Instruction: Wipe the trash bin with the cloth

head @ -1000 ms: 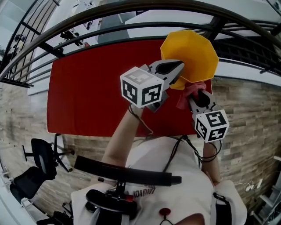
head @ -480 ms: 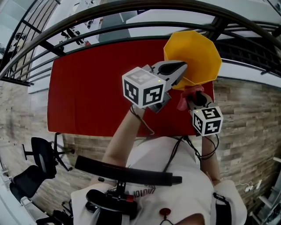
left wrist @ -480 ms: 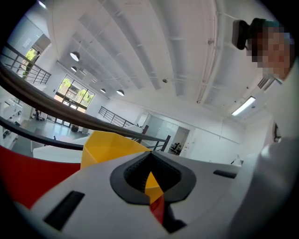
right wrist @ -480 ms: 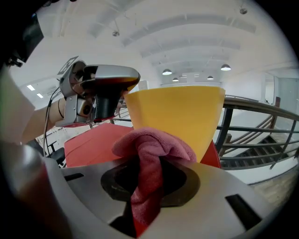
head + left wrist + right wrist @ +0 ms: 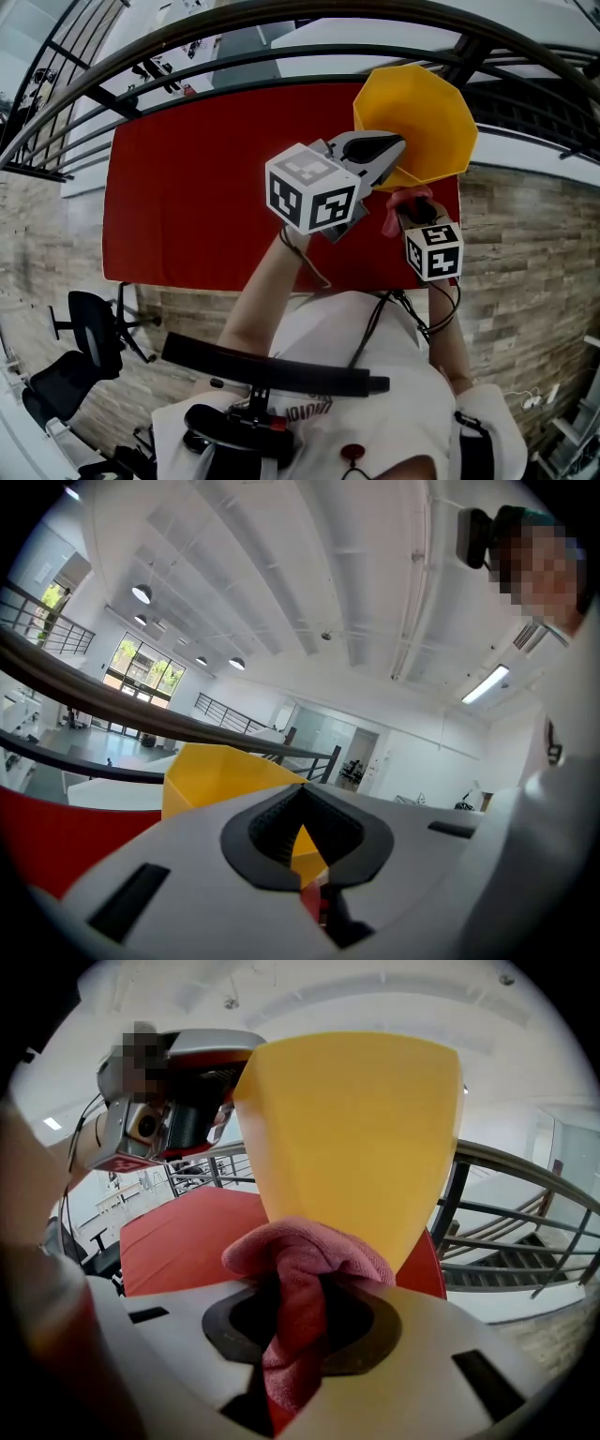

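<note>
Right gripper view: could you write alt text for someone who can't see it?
A pink cloth is clamped in the right tongs, its bunched top pressed against the outside of a yellow trash bin that fills the middle of the picture. Behind lie a red table and, at right, a dark railing.

Bin rim behind left hand-held gripper

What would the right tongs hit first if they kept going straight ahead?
The yellow trash bin. Its outer wall fills the view directly ahead of the right tongs, and the pink cloth they grip bunches up against it, seemingly touching, though depth is hard to judge.
</note>
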Demonstrator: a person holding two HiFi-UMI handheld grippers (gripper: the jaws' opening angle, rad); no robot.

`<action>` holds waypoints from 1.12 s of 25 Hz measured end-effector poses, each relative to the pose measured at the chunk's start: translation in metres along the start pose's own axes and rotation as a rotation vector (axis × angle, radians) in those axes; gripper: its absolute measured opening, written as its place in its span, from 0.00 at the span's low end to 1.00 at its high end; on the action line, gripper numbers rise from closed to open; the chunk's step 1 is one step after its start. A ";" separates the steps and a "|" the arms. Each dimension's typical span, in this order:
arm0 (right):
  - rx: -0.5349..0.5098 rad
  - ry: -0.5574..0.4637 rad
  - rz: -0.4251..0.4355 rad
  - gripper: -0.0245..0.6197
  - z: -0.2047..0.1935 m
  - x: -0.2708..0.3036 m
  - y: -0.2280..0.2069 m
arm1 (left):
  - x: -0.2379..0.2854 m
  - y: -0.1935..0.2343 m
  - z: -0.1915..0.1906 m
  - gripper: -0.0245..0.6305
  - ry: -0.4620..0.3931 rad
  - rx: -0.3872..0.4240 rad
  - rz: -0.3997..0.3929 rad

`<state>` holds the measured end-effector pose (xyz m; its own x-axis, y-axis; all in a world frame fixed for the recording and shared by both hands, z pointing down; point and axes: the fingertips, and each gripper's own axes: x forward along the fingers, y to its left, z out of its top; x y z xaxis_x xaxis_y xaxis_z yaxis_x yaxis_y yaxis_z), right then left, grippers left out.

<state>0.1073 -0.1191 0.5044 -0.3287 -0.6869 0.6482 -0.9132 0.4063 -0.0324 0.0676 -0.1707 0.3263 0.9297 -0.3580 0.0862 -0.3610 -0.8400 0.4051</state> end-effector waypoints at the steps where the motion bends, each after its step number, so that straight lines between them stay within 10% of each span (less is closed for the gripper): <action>1: -0.001 0.007 -0.002 0.19 -0.002 0.003 0.000 | 0.000 0.000 0.000 0.04 0.003 0.005 0.000; 28: 0.037 0.160 -0.003 0.19 -0.062 0.057 -0.014 | 0.002 -0.001 -0.004 0.04 0.024 0.064 0.011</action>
<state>0.1162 -0.1268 0.5893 -0.2862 -0.5821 0.7611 -0.9231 0.3803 -0.0563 0.0696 -0.1689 0.3293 0.9270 -0.3579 0.1123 -0.3741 -0.8606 0.3456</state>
